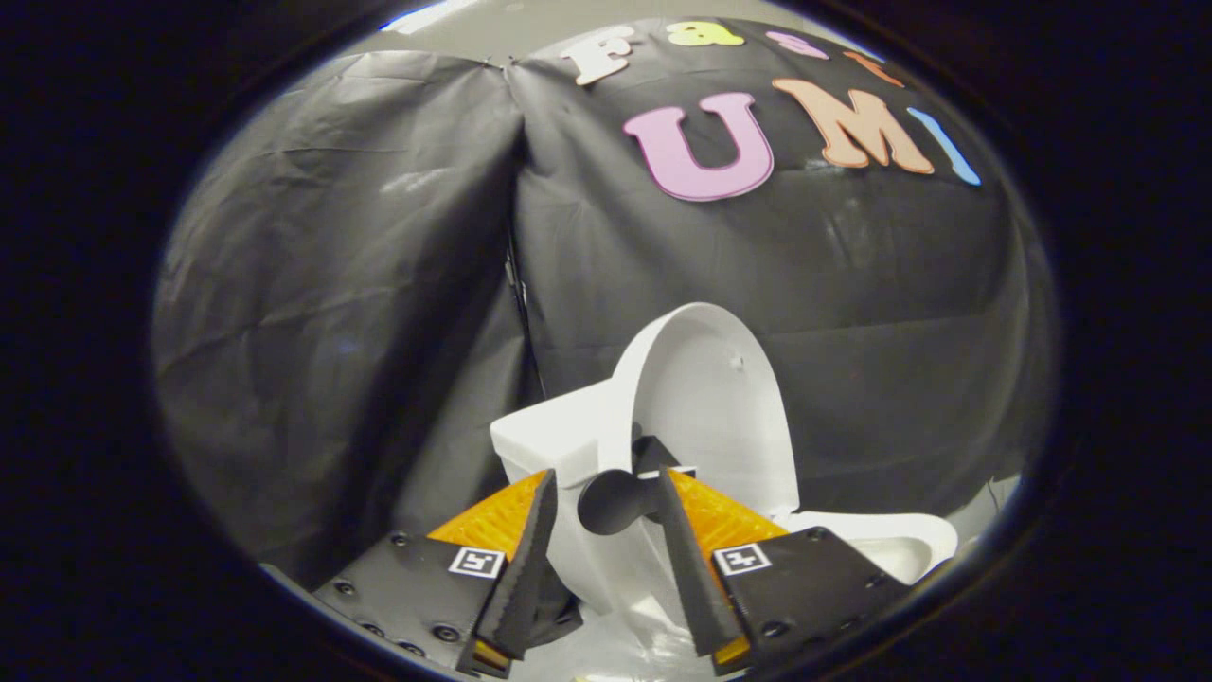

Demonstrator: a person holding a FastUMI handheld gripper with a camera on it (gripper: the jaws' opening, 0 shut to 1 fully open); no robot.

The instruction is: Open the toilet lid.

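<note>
A white toilet stands against the black cloth wall, just ahead of my fingers. Its lid [705, 407] is raised upright, leaning back toward the tank [540, 438], and its inner face shows. A black knob handle [614, 502] sticks out from the lid's near edge. My gripper [604, 481] is open, and the handle sits between the fingertips. It lies close against the right finger [684, 549], with a gap to the left finger [530, 559]. The seat and bowl rim [885, 535] lie uncovered beyond the right finger.
Black cloth walls [360, 284] close in behind and to the left of the toilet, meeting at a corner seam above the tank. A strip of pale floor [985, 511] shows past the bowl.
</note>
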